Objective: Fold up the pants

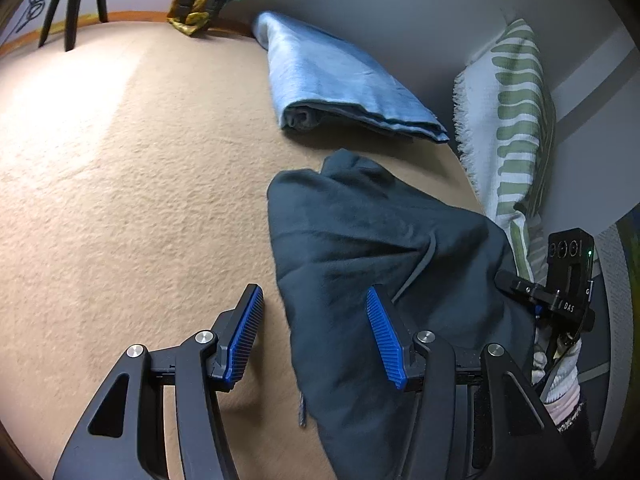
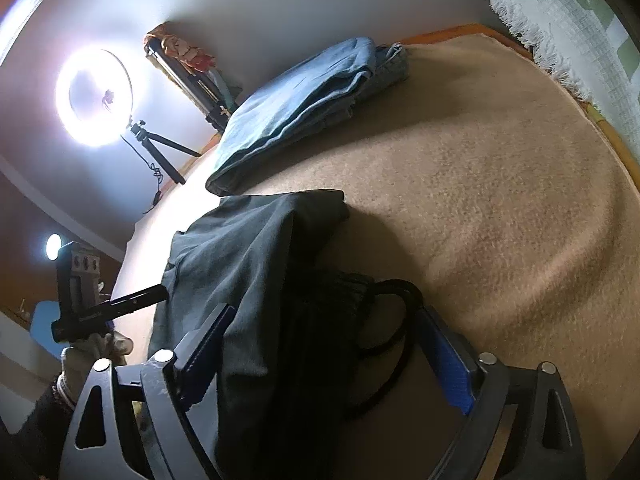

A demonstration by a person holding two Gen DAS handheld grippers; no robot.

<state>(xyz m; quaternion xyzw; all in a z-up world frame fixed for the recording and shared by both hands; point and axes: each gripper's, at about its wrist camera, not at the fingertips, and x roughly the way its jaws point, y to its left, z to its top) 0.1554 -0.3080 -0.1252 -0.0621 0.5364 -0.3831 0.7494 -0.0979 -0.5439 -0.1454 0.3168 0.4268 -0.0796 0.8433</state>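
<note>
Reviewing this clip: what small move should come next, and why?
Probably close the left gripper on the dark pants edge: both grippers stand open, the pants lie bunched on the tan blanket, their edge between the blue pads, ungripped.

Matt dark cloth pants [image 1: 360, 240] on rough fuzzy blanket [image 1: 140, 200].

Tan carpet [image 1: 120, 200], dark pants [image 1: 360, 232] (bunched), folded blue cloth [image 1: 332, 76]

Black hand-held gripper [image 1: 316, 332], ribbed blue pads [image 1: 386, 340], silver screws
</note>
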